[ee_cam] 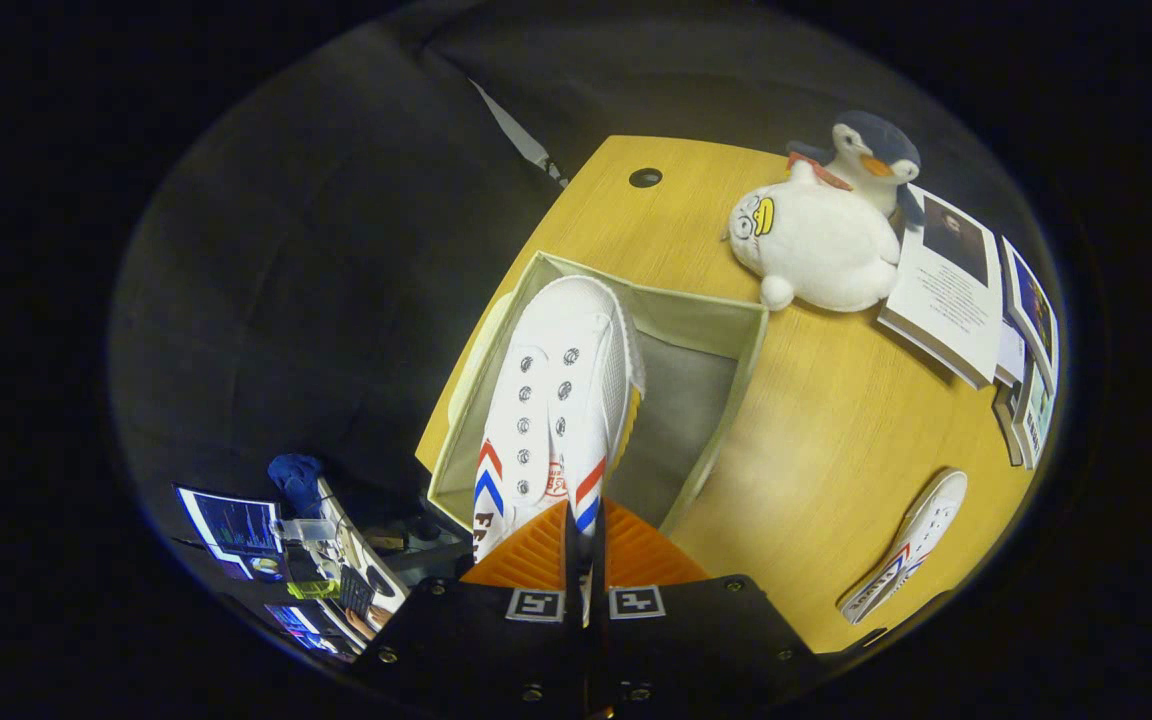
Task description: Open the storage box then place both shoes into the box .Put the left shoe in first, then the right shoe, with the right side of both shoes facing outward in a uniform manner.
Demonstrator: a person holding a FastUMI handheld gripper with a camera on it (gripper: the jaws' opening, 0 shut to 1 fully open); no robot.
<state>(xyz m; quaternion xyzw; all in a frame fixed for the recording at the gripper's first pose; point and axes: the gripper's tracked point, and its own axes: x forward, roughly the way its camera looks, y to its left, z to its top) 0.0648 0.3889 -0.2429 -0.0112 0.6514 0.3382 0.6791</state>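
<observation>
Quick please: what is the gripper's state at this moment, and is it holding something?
Gripper: shut on the white shoe, fingers pinching its heel above the open box.

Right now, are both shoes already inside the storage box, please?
No: the tool holds one shoe above the storage box, while the second shoe lies on the table.

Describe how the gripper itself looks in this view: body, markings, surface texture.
The gripper has a dark, boxy body with small screws along its edges. Two square black-and-white fiducial markers sit side by side near the front. The jaws carry ridged, ribbed pads, drawn close together.
</observation>
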